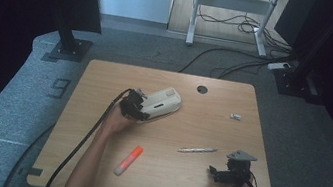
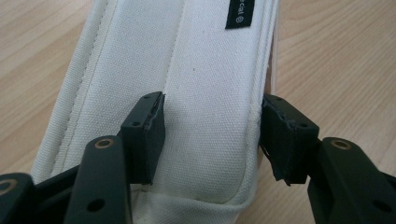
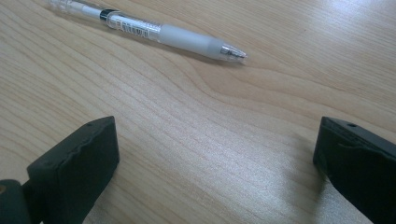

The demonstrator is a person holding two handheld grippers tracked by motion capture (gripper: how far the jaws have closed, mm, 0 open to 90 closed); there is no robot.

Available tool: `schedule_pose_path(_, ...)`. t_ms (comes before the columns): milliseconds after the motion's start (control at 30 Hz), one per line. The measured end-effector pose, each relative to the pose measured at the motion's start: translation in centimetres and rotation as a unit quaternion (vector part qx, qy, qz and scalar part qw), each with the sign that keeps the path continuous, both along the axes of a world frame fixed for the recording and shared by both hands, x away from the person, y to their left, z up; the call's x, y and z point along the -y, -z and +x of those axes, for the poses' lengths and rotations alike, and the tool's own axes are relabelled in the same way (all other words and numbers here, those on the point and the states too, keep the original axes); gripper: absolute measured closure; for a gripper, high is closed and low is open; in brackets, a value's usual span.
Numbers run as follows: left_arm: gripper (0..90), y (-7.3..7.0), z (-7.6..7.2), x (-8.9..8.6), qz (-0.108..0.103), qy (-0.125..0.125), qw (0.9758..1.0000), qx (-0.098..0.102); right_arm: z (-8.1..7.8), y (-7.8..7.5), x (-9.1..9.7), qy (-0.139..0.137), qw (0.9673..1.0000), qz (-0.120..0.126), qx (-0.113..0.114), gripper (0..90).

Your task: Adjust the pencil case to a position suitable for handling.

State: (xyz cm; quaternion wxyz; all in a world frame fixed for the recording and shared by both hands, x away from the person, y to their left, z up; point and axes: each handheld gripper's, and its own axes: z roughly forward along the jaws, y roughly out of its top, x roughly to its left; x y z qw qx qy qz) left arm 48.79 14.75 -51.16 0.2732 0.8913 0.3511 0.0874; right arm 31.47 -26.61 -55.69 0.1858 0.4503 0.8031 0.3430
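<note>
A white fabric pouch (image 1: 164,101) lies on the wooden table (image 1: 106,79), left of the middle. My left gripper (image 1: 137,109) is at its near end. In the left gripper view the pouch (image 2: 187,60) runs away between the jaws, and my left gripper (image 2: 212,135) has one pad on the cloth and the other against the pouch's side edge, which is slightly dented. My right gripper (image 1: 214,172) rests near the table's front right, open. In the right gripper view, the gripper (image 3: 215,158) has bare wood between its jaws, and a clear pen (image 3: 154,30) lies just beyond them.
The pen (image 1: 197,150) lies at the middle right, with an orange highlighter (image 1: 128,160) near the front. A small white object (image 1: 235,116) sits at the right, and a round cable hole (image 1: 202,89) is at the back edge. A cable (image 1: 80,145) trails from the left gripper.
</note>
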Motion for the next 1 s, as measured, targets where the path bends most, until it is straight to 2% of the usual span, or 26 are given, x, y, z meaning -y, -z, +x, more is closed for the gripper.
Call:
schedule_pose_path(167,44.5,0.1,-1.7,-0.5,0.006,-0.001,0.9999,0.011,0.0,0.0,0.0,0.000,1.0000,0.000,0.000,0.0)
schedule_pose_path(267,45.3,0.1,-2.2,-0.8,0.004,-0.002,0.9999,0.010,0.0,0.0,0.0,0.000,1.0000,0.000,0.000,0.0)
schedule_pose_path(333,45.7,0.2,-3.1,-1.3,0.000,-0.006,0.9999,0.011,0.0,0.0,0.0,0.000,1.0000,0.000,0.000,0.0)
schedule_pose_path(633,46.7,0.2,-5.7,-2.4,0.005,-0.016,0.9997,0.020,0.0,0.0,0.0,0.000,1.0000,0.000,0.000,0.0)
schedule_pose_path(733,47.7,0.4,-6.9,-2.8,0.002,-0.019,0.9995,0.026,0.0,0.0,0.0,0.000,1.0000,0.000,0.000,0.0)
schedule_pose_path(767,48.1,0.4,-7.7,-3.2,0.000,-0.021,0.9994,0.028,0.0,0.0,0.0,0.000,1.0000,0.000,0.000,0.0)
schedule_pose_path(800,48.3,0.4,-7.7,-3.2,0.000,-0.021,0.9994,0.028,0.0,0.0,0.0,0.000,1.0000,0.000,0.000,0.0)
schedule_pose_path(833,48.6,0.4,-8.6,-3.5,-0.002,-0.023,0.9993,0.030,0.0,0.0,0.0,0.000,1.0000,0.000,0.000,0.0)
schedule_pose_path(1000,51.1,0.5,-10.3,-4.0,-0.002,-0.026,0.9990,0.036,0.0,0.0,0.0,0.000,1.0000,0.000,0.000,0.0)
